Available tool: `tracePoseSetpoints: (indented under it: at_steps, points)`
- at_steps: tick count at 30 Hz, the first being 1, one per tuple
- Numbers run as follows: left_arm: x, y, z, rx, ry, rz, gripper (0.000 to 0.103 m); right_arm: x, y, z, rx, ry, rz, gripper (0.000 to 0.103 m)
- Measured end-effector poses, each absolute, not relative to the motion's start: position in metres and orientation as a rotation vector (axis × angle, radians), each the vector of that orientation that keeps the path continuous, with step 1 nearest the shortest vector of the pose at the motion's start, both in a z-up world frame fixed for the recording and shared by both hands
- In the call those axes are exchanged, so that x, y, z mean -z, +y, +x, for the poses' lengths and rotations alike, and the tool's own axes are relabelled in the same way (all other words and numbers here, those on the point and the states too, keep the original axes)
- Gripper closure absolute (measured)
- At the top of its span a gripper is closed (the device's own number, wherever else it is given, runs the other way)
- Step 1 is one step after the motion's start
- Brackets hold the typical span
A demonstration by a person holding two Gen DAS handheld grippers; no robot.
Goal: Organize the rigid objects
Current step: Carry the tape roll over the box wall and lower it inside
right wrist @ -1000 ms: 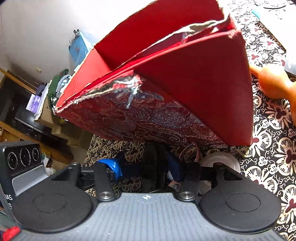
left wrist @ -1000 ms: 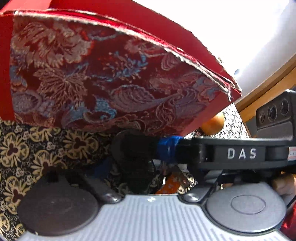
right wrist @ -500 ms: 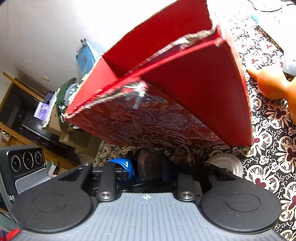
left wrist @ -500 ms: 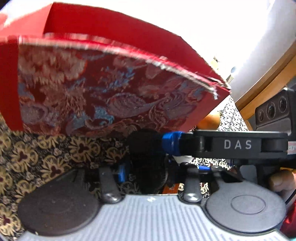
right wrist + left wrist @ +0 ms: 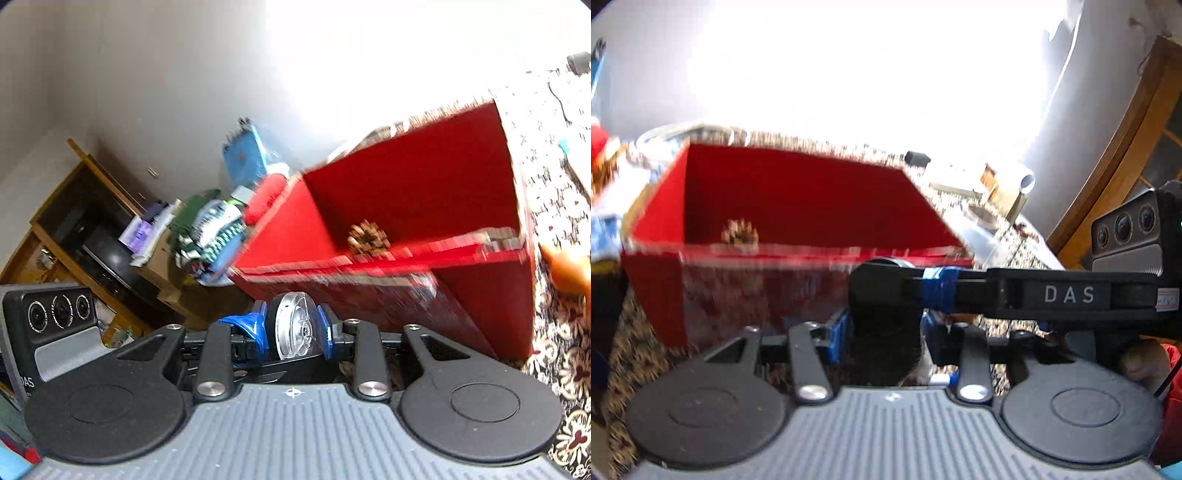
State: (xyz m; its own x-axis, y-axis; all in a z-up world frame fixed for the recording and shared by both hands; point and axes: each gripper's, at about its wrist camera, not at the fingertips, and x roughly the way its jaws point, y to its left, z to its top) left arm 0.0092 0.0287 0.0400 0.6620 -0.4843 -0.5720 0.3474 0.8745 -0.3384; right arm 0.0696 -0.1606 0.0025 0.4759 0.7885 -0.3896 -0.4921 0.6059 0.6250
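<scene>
Pinecone (image 5: 739,232) lies inside open red box (image 5: 798,199).

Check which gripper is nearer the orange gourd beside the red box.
Right, probably. Both clamp the disc; the right gripper has the orange gourd to its right, past the red box. The left gripper sits on the right one's other side, gourd out of its view.
</scene>
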Motion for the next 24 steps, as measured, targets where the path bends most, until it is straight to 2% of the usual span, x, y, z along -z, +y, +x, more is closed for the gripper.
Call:
tracePoseSetpoints:
  at_steps: [11,17,24]
  points:
    - [-0.095,0.051,0.053,0.404,0.582,-0.158,0.066,-0.047,-0.138,0.119,-0.878,0.588,0.446,0.092]
    - [-0.089,0.059,0.097,0.323,0.614,-0.141,0.066,-0.048,-0.121,0.153,-0.877,0.587,0.427,0.094]
    - [-0.062,0.065,0.122,0.242,0.698,-0.135,0.066,-0.021,-0.107,0.182,-0.878,0.676,0.465,0.095]
